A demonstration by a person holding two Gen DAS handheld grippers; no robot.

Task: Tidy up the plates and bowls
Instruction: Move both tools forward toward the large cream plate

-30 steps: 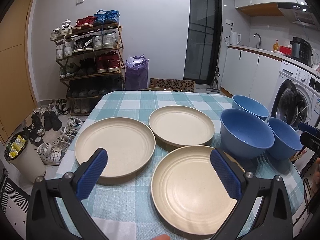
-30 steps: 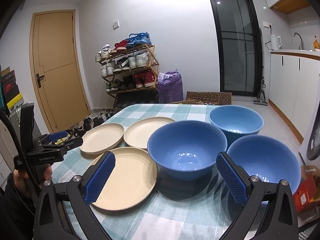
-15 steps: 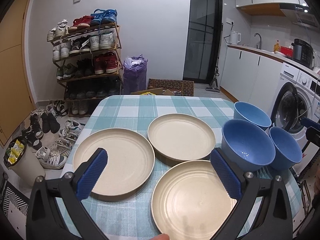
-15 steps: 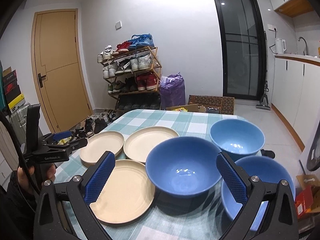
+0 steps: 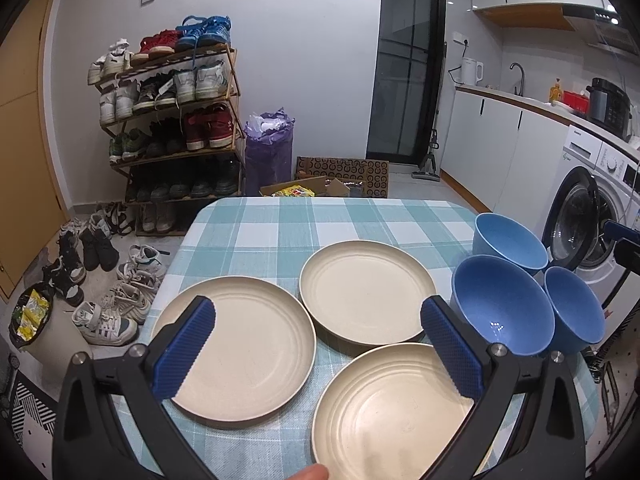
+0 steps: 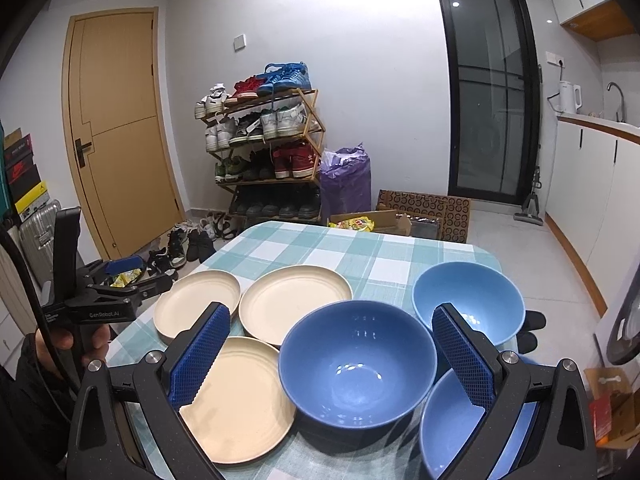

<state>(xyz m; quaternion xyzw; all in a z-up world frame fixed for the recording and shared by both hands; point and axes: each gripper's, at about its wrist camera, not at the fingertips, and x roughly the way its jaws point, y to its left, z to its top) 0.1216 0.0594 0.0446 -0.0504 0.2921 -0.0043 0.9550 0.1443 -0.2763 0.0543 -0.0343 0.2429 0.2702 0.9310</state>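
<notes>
Table (image 5: pixel 280 224) with teal-and-white checked cloth carried all the ware on its near half; its far half lay bare up to the far edge; three cream plates (image 5: pixel 236 344) sat left of centre on the table, shallow, ringed, matte, the near one (image 5: pixel 392 408) close to the table's near edge and partly overlapped by the far one (image 5: pixel 366 290); three blue bowls (image 6: pixel 356 364) clustered by the table's right edge, glossy, upright, empty, two touching; left gripper (image 5: pixel 316 346) hovered above the table's near plates, jaws wide apart, gripping nothing; right gripper (image 6: pixel 330 356) hovered over the bowls, jaws likewise spread, empty; a hand (image 6: pixel 80 344) held the left gripper off the table's left side.
</notes>
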